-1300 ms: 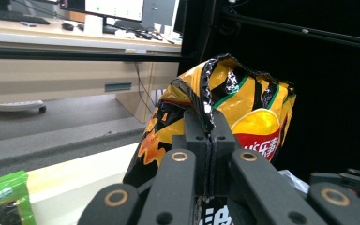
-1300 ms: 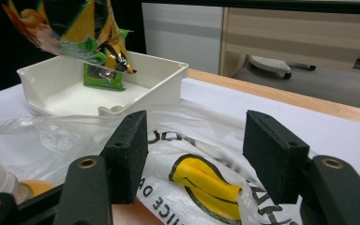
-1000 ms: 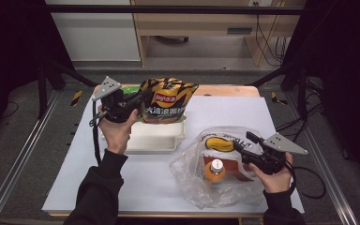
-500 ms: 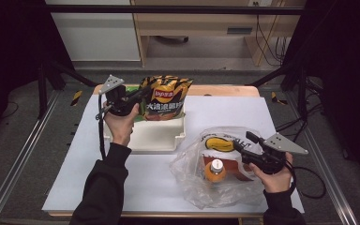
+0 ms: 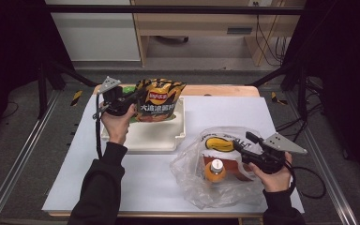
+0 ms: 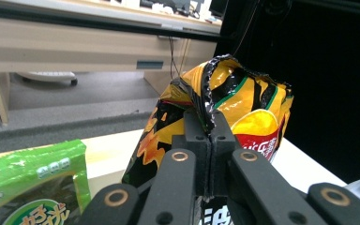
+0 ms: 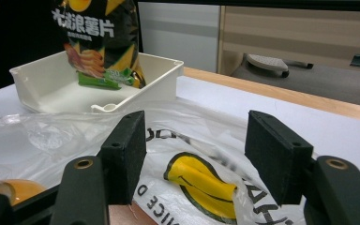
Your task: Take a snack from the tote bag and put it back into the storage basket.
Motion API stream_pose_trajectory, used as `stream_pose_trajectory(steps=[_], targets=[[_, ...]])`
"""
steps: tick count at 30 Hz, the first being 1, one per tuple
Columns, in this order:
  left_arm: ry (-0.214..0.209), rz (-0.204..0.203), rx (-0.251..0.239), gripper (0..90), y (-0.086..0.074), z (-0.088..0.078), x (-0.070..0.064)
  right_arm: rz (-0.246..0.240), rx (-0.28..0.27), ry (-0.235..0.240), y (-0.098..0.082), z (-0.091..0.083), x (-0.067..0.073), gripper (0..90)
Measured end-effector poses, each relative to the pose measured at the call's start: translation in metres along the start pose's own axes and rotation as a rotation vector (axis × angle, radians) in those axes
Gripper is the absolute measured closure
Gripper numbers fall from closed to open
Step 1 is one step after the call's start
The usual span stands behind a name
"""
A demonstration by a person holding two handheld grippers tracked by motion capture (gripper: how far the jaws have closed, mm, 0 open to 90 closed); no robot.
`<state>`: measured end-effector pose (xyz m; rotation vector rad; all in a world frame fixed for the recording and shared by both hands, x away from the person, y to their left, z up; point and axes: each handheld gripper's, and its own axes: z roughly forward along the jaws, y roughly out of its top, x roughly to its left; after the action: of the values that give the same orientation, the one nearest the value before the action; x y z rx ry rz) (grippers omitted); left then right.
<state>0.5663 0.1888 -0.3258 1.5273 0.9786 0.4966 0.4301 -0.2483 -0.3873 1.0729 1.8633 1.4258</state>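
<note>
A black-and-yellow chip bag point(image 5: 159, 101) hangs upright with its lower end inside the white tray point(image 5: 145, 138). My left gripper point(image 5: 140, 93) is shut on the bag's crimped top seam, and the left gripper view shows the jaws pinching that chip bag point(image 6: 243, 108) at the left gripper point(image 6: 211, 136). At the near right my right gripper point(image 5: 241, 140) stands open over a clear plastic bag point(image 5: 192, 173) with an orange bottle point(image 5: 214, 169) inside. In the right gripper view the right gripper point(image 7: 197, 145) has the plastic bag point(image 7: 42, 136) below its jaws, untouched, with the chip bag point(image 7: 98, 42) and tray point(image 7: 154, 77) beyond.
A green snack packet point(image 6: 28, 187) lies on the table at the far left, beside the tray. The plastic bag carries a yellow smiley print point(image 7: 199, 180). A white sheet point(image 5: 136, 183) covers the tabletop, with a wooden edge at the back and dark stands at both sides.
My left gripper has shifted slightly and sunk with the chip bag, whose bottom now sits lower in the tray. The right gripper has stayed where it was.
</note>
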Motion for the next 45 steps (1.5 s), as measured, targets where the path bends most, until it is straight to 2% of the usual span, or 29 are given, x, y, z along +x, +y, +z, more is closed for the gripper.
stream_pose_trajectory(steps=[4, 11, 14, 18, 19, 21, 23, 27, 30, 32, 34, 36, 39, 43, 45], targets=[[-0.002, -0.004, 0.020, 89.4, -0.007, 0.015, 0.003, 0.003, -0.003, -0.001, 0.000, 0.000, -0.001, 39.0], [-0.018, -0.057, 0.042, 89.3, -0.022, 0.036, 0.011, 0.003, -0.001, 0.000, -0.001, -0.001, -0.002, 39.1], [-0.023, -0.085, 0.026, 89.3, -0.025, 0.041, 0.015, 0.007, -0.001, 0.002, 0.000, -0.001, -0.002, 39.3], [0.002, -0.073, 0.027, 88.8, -0.026, 0.043, 0.020, 0.007, 0.000, 0.002, 0.000, -0.001, -0.002, 39.4], [0.029, -0.062, 0.030, 88.4, -0.026, 0.044, 0.023, 0.007, 0.000, 0.002, 0.000, -0.001, -0.002, 39.4], [0.043, -0.059, 0.030, 87.3, -0.027, 0.045, 0.026, 0.005, 0.001, 0.002, 0.000, 0.000, -0.002, 39.4], [0.066, -0.039, 0.036, 86.1, -0.029, 0.047, 0.030, 0.004, 0.002, 0.001, -0.001, 0.000, -0.002, 39.4], [0.121, 0.005, 0.046, 80.2, -0.031, 0.052, 0.033, 0.006, 0.007, 0.001, -0.001, 0.001, -0.002, 39.5], [0.152, 0.012, 0.050, 74.9, -0.033, 0.057, 0.037, 0.003, 0.008, 0.001, -0.001, 0.002, -0.002, 39.5], [0.164, 0.010, 0.063, 66.4, -0.034, 0.060, 0.041, 0.004, 0.009, 0.001, -0.002, 0.002, -0.002, 39.5], [0.156, 0.006, 0.069, 58.2, -0.035, 0.062, 0.045, 0.004, 0.009, 0.000, -0.002, 0.003, -0.002, 39.5], [0.130, -0.002, 0.074, 51.3, -0.035, 0.061, 0.047, 0.004, 0.009, 0.002, -0.002, 0.002, -0.002, 39.5], [0.119, 0.014, 0.078, 43.1, -0.036, 0.057, 0.046, 0.003, 0.009, 0.001, -0.002, 0.002, -0.002, 39.4], [0.124, 0.037, 0.080, 37.7, -0.040, 0.048, 0.042, 0.004, 0.007, -0.002, -0.002, 0.002, -0.001, 39.5], [0.125, 0.027, 0.073, 37.4, -0.045, 0.043, 0.041, 0.001, 0.007, -0.001, -0.002, 0.001, -0.002, 39.4]])
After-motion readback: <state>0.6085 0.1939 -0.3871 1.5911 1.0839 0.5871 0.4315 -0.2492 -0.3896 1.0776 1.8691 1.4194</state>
